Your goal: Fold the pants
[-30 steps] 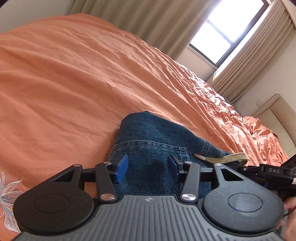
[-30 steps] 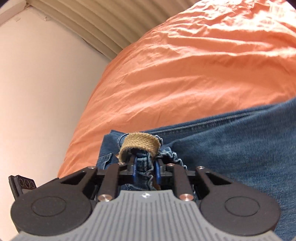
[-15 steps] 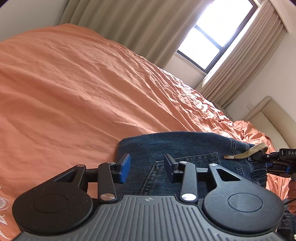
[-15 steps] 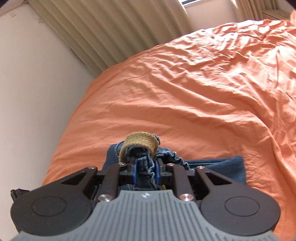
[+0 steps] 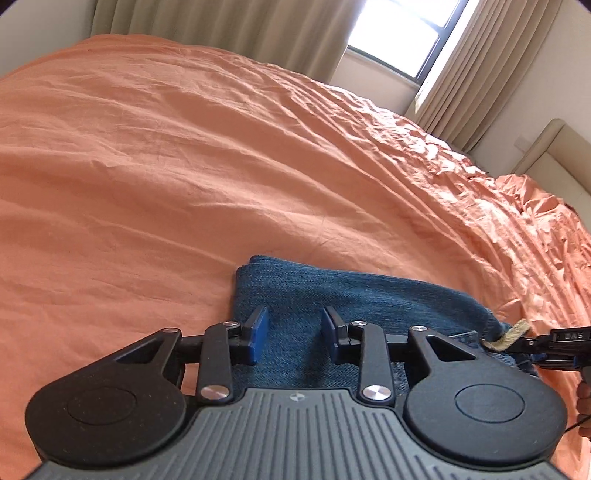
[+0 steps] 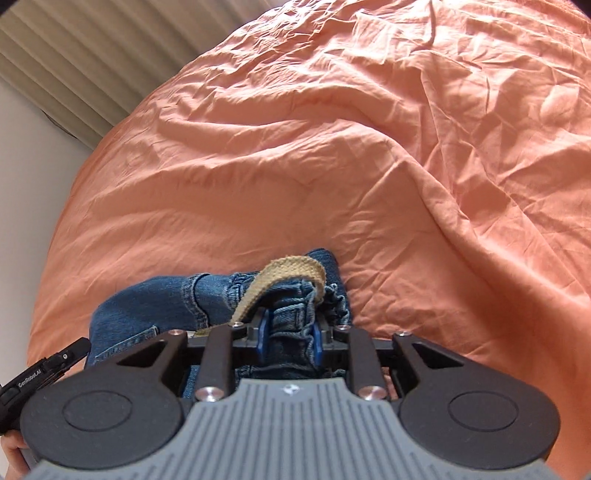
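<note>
Folded blue denim pants [image 5: 354, 295] lie on the orange bed sheet [image 5: 184, 166]. My left gripper [image 5: 293, 334] is open just above the folded denim, holding nothing. My right gripper [image 6: 290, 338] is closed on the gathered waistband of the pants [image 6: 291, 306], where a tan webbing belt loop [image 6: 284, 273] arches over the fingers. In the left wrist view the right gripper [image 5: 532, 341] shows at the far right edge with the tan loop [image 5: 511, 334].
Wrinkled orange sheet covers the bed [image 6: 332, 147] on all sides. Beige curtains [image 5: 221, 22] and a bright window [image 5: 402, 33] stand behind the bed. A cream headboard [image 5: 550, 147] is at the far right. A white wall [image 6: 29, 147] is left of the bed.
The pants have been folded over into a smaller stack; the right gripper carried the waistband across and down onto the bed. The left gripper stayed open and lifted back slightly.
</note>
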The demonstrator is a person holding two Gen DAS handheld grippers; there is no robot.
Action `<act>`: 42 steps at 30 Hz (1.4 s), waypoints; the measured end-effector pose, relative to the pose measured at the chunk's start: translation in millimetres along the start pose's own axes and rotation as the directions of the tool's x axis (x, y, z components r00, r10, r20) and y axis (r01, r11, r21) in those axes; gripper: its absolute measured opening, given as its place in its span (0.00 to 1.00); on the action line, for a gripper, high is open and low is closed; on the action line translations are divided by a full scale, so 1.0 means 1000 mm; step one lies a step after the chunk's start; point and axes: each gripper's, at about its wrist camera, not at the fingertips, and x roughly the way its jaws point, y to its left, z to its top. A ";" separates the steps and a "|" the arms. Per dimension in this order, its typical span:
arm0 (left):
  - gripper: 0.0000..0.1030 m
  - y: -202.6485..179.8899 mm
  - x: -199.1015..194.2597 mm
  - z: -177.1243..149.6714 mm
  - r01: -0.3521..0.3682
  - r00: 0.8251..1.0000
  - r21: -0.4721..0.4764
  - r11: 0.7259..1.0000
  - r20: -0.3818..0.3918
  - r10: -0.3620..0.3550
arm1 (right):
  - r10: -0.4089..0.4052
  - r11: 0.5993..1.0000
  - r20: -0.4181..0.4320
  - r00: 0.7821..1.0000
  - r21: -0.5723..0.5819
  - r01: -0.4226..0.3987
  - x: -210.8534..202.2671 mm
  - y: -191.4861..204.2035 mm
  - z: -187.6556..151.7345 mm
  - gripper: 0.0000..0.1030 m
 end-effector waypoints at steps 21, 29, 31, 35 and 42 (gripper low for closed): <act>0.58 -0.050 -0.160 -0.081 -0.050 0.999 0.344 0.938 0.020 0.046 | 0.022 0.894 0.290 0.957 -0.435 0.111 -0.095 0.045 -0.139 0.33; 0.67 -0.078 -0.145 -0.159 -0.215 0.973 0.477 0.852 0.032 0.228 | 0.025 0.918 0.270 0.963 -0.389 0.085 -0.083 0.039 -0.142 0.33; 0.65 -0.080 -0.131 -0.165 -0.267 0.961 0.473 0.840 0.065 0.269 | 0.023 0.911 0.268 0.963 -0.401 0.090 -0.082 0.041 -0.143 0.33; 0.47 -0.084 -0.113 -0.161 -0.346 0.938 0.475 0.809 0.137 0.320 | 0.024 0.912 0.264 0.964 -0.400 0.087 -0.080 0.038 -0.144 0.33; 0.22 -0.093 -0.120 -0.174 -0.251 0.936 0.842 0.478 0.085 0.342 | 0.026 0.928 0.223 0.975 -0.367 0.059 -0.072 0.032 -0.139 0.30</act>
